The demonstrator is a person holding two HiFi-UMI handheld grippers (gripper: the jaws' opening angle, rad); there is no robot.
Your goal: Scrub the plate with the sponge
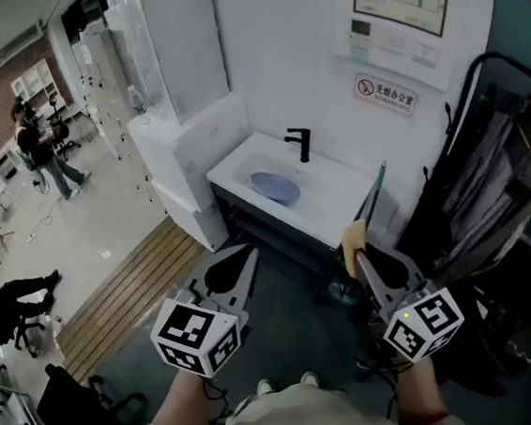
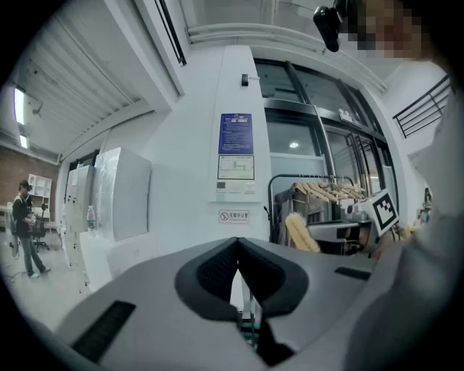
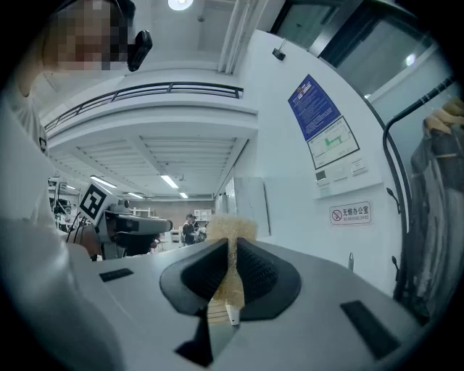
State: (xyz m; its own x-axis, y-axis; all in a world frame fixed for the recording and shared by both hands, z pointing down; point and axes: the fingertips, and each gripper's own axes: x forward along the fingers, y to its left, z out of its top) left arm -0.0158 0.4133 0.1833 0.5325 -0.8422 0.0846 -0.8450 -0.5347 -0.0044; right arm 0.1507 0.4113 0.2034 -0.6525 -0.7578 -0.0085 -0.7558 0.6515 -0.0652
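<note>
- The left gripper [image 1: 233, 269] [image 2: 238, 272] is held low at 7 o'clock in the head view, with the forearm reaching forward and the tip aimed toward 1 o'clock. Its jaws are pressed together with nothing between them.
- The right gripper [image 1: 359, 255] [image 3: 233, 269] sits at 5 o'clock and points toward 11 o'clock. Its jaws are clamped on a tan sponge [image 1: 353, 242] [image 3: 230, 230] that pokes out past the tips.
- The blue plate [image 1: 274, 187] lies in the white sink [image 1: 344, 200] at 12 o'clock, well apart from both grippers, with a black tap [image 1: 300, 143] beside it.

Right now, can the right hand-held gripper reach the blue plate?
Probably not yet: the right hand-held gripper, shut on the sponge, hangs well short of the sink. Nothing covers the blue plate, though.
</note>
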